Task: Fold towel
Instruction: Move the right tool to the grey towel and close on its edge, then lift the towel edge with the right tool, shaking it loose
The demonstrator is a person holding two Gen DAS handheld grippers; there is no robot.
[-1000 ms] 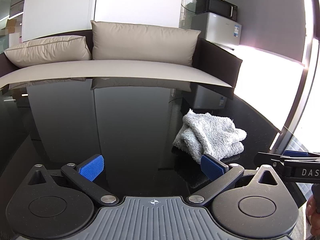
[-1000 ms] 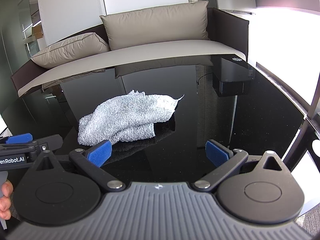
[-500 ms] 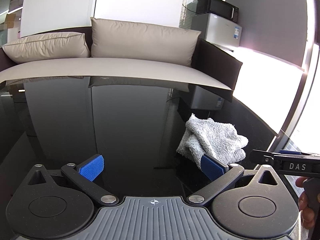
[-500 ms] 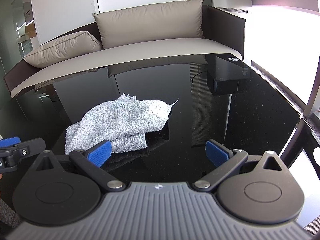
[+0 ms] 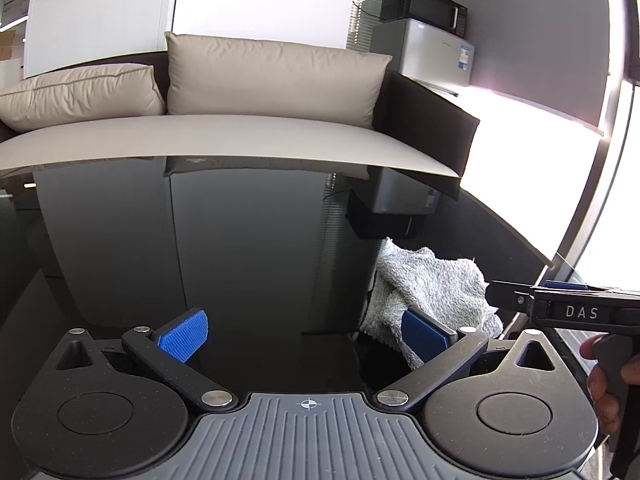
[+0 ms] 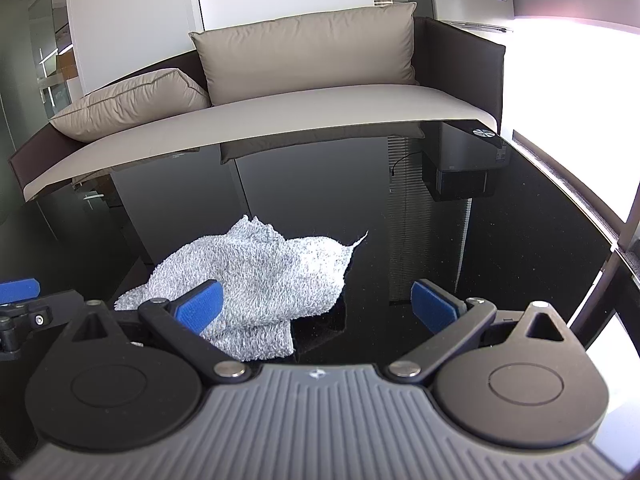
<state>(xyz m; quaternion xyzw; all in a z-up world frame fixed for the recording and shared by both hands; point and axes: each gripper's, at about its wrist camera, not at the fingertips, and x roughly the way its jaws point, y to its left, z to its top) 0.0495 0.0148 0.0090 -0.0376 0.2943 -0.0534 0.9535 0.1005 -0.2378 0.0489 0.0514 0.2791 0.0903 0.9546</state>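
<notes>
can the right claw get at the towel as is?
Probably yes. The right claw is open, and the towel lies crumpled on the bare table just ahead, left of its centre line. Nothing sits between them; it needs a small leftward shift.

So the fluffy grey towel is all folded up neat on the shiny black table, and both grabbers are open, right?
Not quite. The towel is a crumpled heap, not neatly folded, as the right wrist view shows. It does lie on the shiny black table, and the left gripper and right gripper are both open.

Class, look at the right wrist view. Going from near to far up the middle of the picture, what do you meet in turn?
Right gripper → grey towel → black glossy table → beige sofa seat → back cushion.
</notes>
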